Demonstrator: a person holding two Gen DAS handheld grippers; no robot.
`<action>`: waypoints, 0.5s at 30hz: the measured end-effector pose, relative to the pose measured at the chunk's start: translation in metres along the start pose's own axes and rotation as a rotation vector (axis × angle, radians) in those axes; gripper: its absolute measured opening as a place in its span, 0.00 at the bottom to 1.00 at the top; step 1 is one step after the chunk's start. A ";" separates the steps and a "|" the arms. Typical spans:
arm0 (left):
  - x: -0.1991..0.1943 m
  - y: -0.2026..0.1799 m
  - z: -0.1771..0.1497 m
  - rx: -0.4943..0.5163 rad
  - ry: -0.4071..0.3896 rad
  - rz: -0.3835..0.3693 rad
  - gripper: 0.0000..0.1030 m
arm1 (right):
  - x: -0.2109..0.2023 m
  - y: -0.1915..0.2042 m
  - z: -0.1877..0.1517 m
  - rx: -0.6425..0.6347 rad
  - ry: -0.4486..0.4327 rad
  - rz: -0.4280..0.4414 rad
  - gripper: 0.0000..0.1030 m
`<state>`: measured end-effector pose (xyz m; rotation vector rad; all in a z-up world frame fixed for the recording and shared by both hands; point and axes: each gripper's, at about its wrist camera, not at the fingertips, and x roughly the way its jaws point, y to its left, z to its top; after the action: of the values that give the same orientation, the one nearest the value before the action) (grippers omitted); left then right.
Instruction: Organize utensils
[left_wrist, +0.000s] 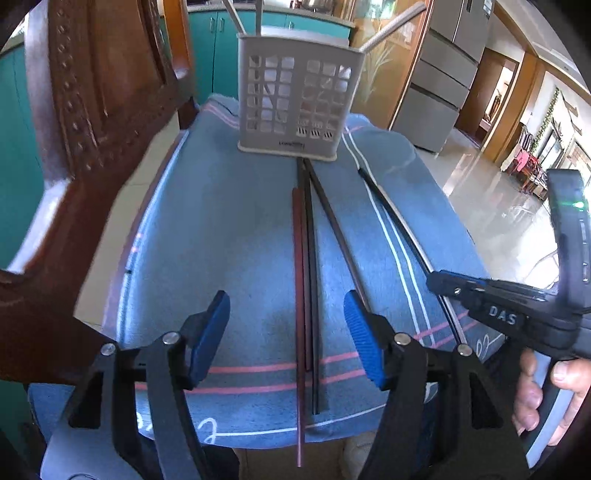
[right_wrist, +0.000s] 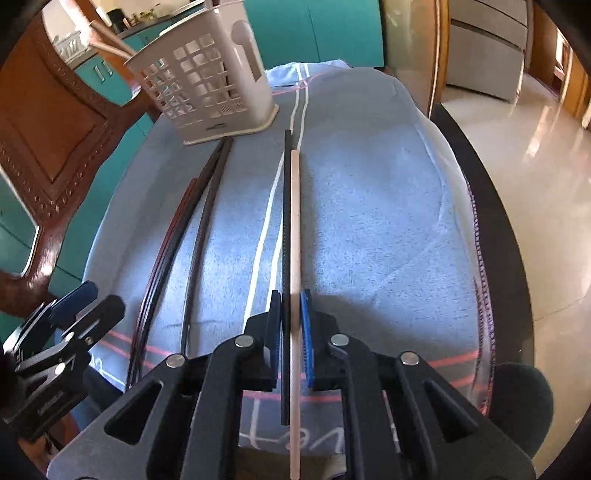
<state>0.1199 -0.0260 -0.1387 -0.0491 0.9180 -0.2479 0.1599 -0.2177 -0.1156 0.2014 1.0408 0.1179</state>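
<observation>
Right wrist view shows our right gripper (right_wrist: 291, 314) jaws pinching two thin, stiff, slippery chopsticks (right_wrist: 291, 221) near their 6 o'clock ends, left gripper (left_wrist: 286, 339) jaws spread.

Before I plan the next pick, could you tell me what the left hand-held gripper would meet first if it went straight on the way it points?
Probably the dark red chopstick and black chopsticks lying between its open jaws on the blue towel; depth is uncertain.
</observation>
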 end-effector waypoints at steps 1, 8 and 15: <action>0.003 0.000 0.000 -0.001 0.013 -0.005 0.64 | -0.003 0.000 0.000 0.003 -0.009 0.001 0.13; 0.030 -0.006 0.003 0.013 0.148 -0.043 0.56 | -0.005 -0.002 -0.001 -0.018 -0.025 -0.010 0.21; 0.042 -0.003 0.014 0.020 0.140 0.015 0.17 | -0.002 -0.001 0.000 -0.035 -0.025 -0.013 0.23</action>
<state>0.1549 -0.0398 -0.1620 -0.0063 1.0545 -0.2489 0.1590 -0.2187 -0.1142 0.1635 1.0140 0.1212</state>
